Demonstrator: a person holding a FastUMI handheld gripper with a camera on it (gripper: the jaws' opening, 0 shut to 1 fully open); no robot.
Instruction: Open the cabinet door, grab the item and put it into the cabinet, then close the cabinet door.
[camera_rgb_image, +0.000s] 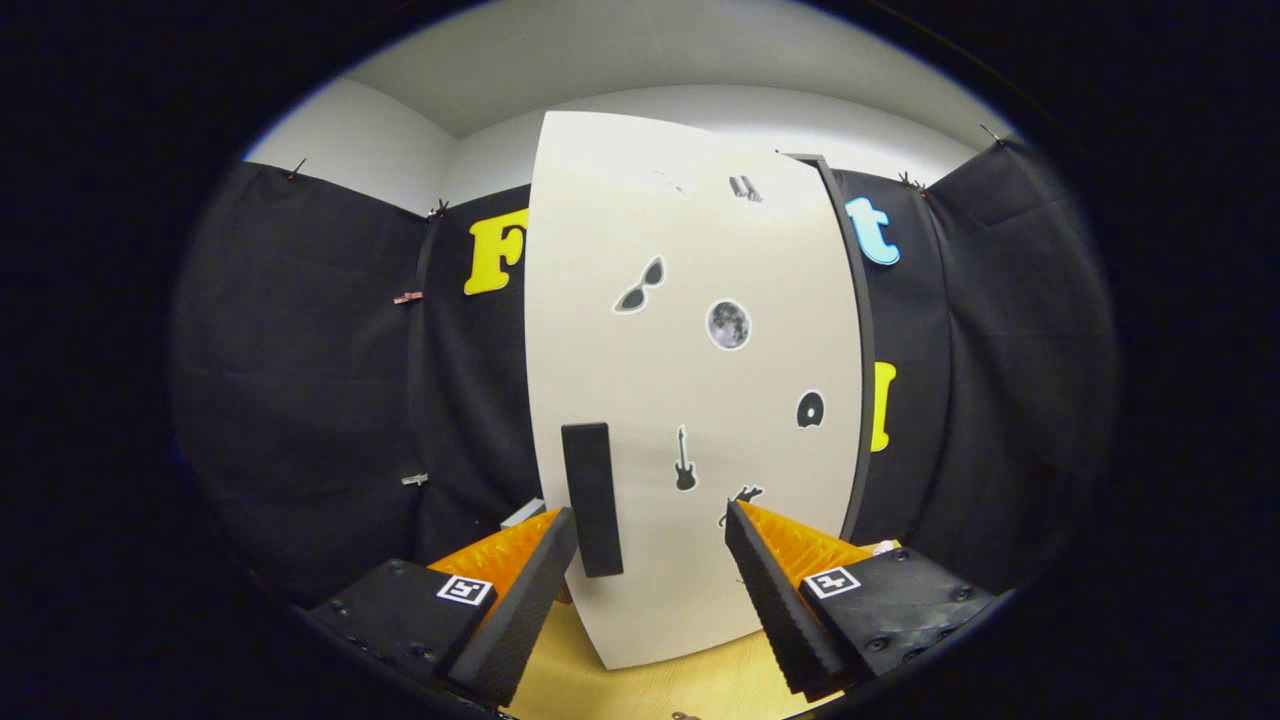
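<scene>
Spread wide apart and gripping nothing, the fingers (650, 590) hover low over a pale wooden surface (650, 690), with the white cabinet door (690, 400) standing directly ahead of them. A dark upright handle (592, 498) sits low on the door near its left edge, its long axis vertical. It lies just ahead of the left finger and slightly inside the gap, closer to that finger than to the right one. Small stickers dot the door's face, among them sunglasses, a moon and a guitar. A dark cabinet frame (860, 350) shows along the door's right edge, so the hinge is probably on that side and the handle side would swing. The door appears to sit flat against the frame, though the fisheye bend makes a small gap hard to rule out. The item to be stored cannot be made out; a small grey shape (524, 513) peeks past the left finger, too hidden to identify. A shut door fits both a cabinet awaiting loading and one already loaded and closed, so which stage this is stays open
</scene>
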